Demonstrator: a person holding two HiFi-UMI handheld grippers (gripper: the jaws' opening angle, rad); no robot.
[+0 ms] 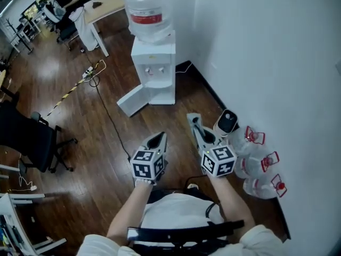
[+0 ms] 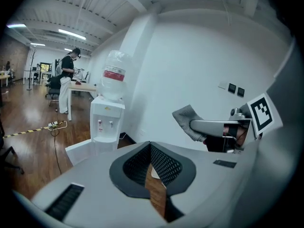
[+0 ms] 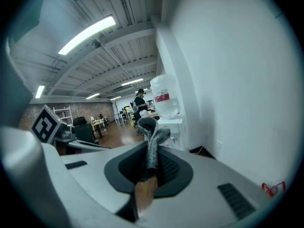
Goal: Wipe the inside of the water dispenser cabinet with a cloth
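Grippers sit side by side, apart, low over the wooden floor point(image 1: 101, 153). Right gripper point(image 3: 150, 156): jaws clamped on a grey cloth point(image 3: 153, 134), which stands bunched above the tips. Left gripper point(image 2: 151, 152): jaws drawn together, nothing between them. Farther ahead, against the white wall point(image 1: 256, 47), the water dispenser point(image 1: 154, 63) stands with its cabinet door point(image 1: 132, 100) swung open, well apart from both grippers.
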